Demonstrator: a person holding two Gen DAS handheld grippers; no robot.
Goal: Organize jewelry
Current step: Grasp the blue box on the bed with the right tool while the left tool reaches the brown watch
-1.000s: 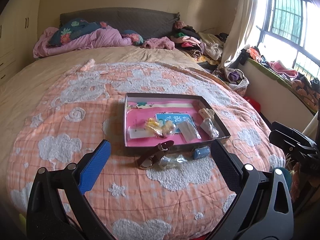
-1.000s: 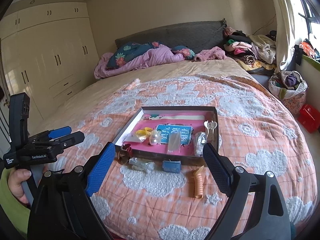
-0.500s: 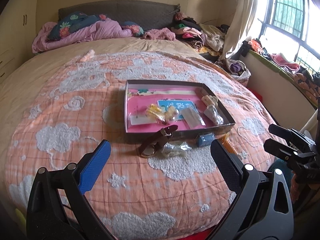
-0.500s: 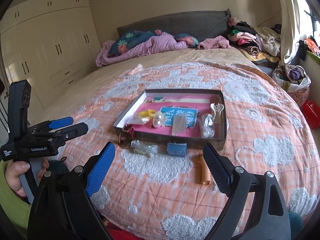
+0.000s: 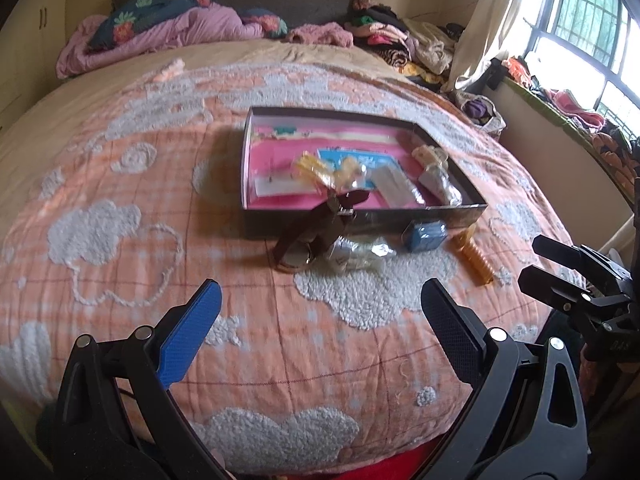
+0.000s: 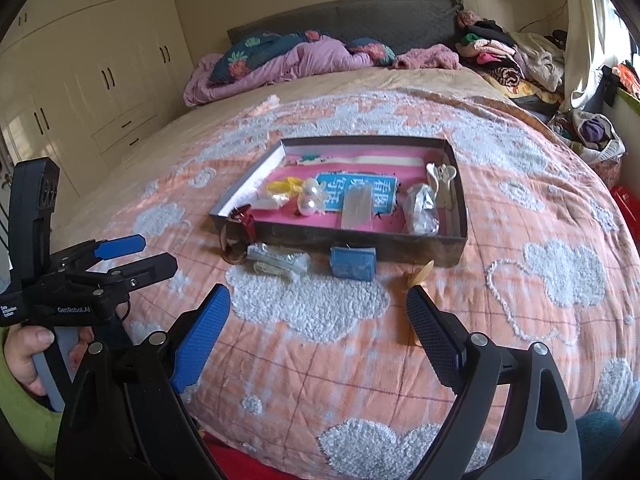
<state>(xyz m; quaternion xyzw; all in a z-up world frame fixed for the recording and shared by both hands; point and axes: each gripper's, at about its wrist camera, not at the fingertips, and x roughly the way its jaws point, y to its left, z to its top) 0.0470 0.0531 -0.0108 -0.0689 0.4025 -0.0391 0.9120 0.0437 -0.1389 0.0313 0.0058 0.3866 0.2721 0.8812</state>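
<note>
Hovering over the near edge of the bed, the left gripper (image 5: 320, 316) and the right gripper (image 6: 318, 316) both have their jaws spread wide with nothing between them. On the orange quilt (image 5: 120, 184) sits a shallow dark box (image 6: 456, 240) with a pink floor, holding small packets, pearl pieces (image 6: 310, 198) and a pale hair clip (image 6: 442, 178). Just in front of its near wall lie a brown watch (image 5: 304, 236) leaning on the rim, a clear packet (image 5: 360, 252), a blue pouch (image 6: 353, 263) and an orange spiral hair tie (image 5: 476, 260).
</note>
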